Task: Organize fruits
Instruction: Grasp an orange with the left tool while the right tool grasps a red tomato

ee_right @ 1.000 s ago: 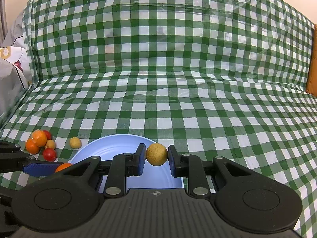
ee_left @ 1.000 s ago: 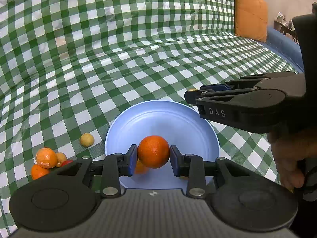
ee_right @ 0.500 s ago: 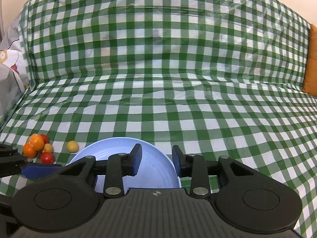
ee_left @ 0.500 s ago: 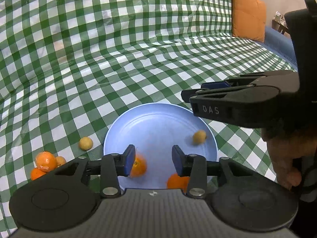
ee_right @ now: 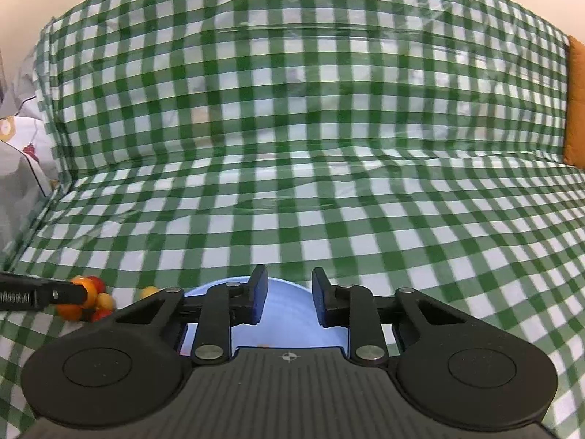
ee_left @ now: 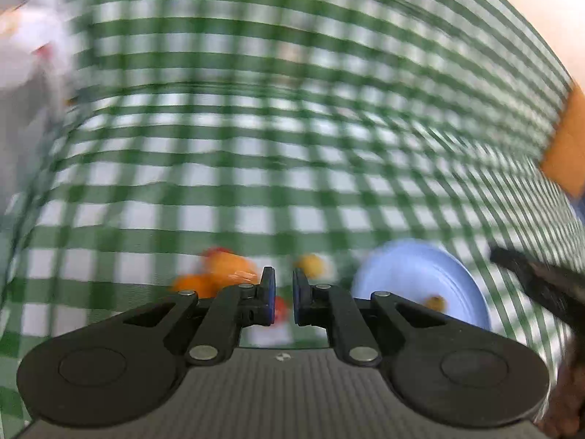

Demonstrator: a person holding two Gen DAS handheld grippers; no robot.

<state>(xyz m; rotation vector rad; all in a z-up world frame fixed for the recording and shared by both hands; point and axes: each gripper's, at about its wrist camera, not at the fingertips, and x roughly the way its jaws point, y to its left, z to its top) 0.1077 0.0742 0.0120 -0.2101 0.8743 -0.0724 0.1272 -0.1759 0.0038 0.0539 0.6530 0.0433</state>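
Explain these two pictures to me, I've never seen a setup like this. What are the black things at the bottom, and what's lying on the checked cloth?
There is no robot here. A person holds a two-finger gripper in each hand, and each has a wide-angle camera looking along its fingers. The black shapes at the bottom are those tools. The blurred picture comes from the left gripper, which is shut and empty and faces a small heap of orange, red and yellow fruits on the green checked cloth. The sharp picture comes from the right gripper, above a blue plate. Its jaws have just been closing, with a gap and nothing between them. In the blurred view the plate holds at least one small yellowish fruit.
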